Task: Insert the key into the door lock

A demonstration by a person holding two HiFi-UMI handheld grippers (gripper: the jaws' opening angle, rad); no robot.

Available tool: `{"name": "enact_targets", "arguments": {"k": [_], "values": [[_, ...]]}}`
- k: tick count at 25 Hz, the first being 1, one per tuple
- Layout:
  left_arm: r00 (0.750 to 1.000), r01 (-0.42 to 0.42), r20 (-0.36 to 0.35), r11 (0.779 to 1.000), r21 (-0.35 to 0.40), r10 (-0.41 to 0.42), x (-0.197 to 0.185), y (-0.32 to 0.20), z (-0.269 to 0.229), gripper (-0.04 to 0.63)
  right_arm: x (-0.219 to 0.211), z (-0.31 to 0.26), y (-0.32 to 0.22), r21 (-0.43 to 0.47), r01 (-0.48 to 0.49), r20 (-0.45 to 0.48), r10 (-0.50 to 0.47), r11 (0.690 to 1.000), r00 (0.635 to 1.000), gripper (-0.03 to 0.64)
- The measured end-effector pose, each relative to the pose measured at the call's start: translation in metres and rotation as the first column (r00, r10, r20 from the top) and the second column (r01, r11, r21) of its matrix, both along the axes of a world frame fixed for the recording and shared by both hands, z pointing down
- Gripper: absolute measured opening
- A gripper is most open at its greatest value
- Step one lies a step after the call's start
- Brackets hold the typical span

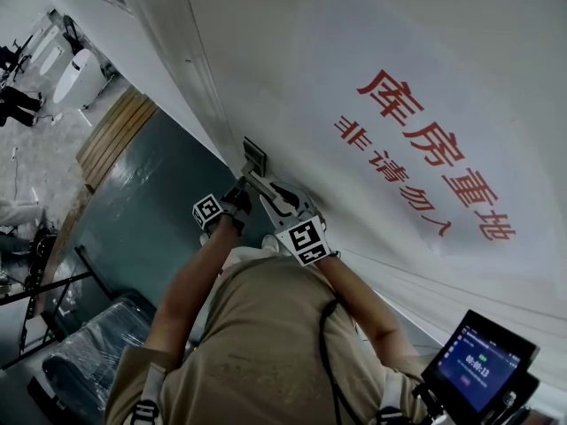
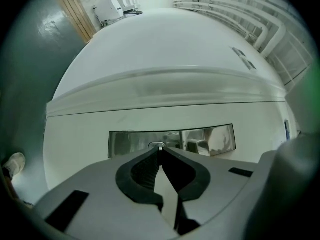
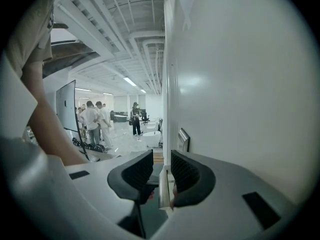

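A steel lock plate (image 1: 254, 158) sits on the white door (image 1: 372, 34). In the left gripper view the plate (image 2: 210, 139) fills the middle, with its keyhole right at my jaw tips. My left gripper (image 2: 159, 149) is shut on the small metal key (image 2: 159, 145), whose tip is at the keyhole. How deep the key sits is hidden by the jaws. My right gripper (image 3: 159, 170) stands open beside the door, short of the plate (image 3: 183, 140), with nothing gripped. Seen from the head view, the left gripper (image 1: 244, 177) and the right gripper (image 1: 276, 197) both point up at the plate.
The door bears red printed characters (image 1: 434, 153). Dark green floor (image 1: 151, 211) lies to the left, with wooden boards (image 1: 115, 131) and a black frame (image 1: 53, 326). Several people (image 3: 95, 121) stand far off in the hall. A lit screen (image 1: 478, 361) hangs at my lower right.
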State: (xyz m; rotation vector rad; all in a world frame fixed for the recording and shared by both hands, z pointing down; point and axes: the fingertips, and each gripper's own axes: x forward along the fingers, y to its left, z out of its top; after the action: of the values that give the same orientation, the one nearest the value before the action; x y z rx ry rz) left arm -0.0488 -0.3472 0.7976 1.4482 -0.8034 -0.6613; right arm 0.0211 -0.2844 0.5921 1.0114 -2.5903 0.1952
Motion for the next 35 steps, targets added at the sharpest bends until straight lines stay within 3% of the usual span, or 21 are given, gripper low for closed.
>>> {"name": "enact_targets", "arguments": {"k": [7, 14, 21, 31, 35], "values": [[0.998, -0.052, 0.045, 0.998, 0.017, 0.052, 0.003, -0.003, 0.001, 0.032, 0.001, 0.003, 0.001, -0.006, 0.004, -0.002, -0.004, 1.000, 1.000, 0.118], [0.999, -0.044, 0.023, 0.999, -0.025, 0.045, 0.009, -0.012, 0.002, 0.034, 0.000, -0.002, 0.000, 0.004, 0.007, 0.003, -0.007, 1.000, 1.000, 0.117], [0.999, -0.018, -0.026, 1.000, -0.010, 0.018, 0.009, -0.015, 0.005, 0.032, 0.008, 0.002, 0.001, -0.005, -0.020, 0.004, 0.020, 1.000, 1.000, 0.118], [0.999, -0.008, -0.032, 1.000, 0.004, 0.009, 0.009, -0.015, 0.005, 0.033, 0.011, 0.004, 0.000, -0.013, -0.031, 0.005, 0.031, 0.999, 0.999, 0.118], [0.995, 0.044, -0.086, 0.999, -0.026, -0.046, 0.010, -0.014, -0.001, 0.032, 0.008, 0.005, -0.001, -0.013, -0.026, 0.003, 0.026, 1.000, 1.000, 0.118]]}}
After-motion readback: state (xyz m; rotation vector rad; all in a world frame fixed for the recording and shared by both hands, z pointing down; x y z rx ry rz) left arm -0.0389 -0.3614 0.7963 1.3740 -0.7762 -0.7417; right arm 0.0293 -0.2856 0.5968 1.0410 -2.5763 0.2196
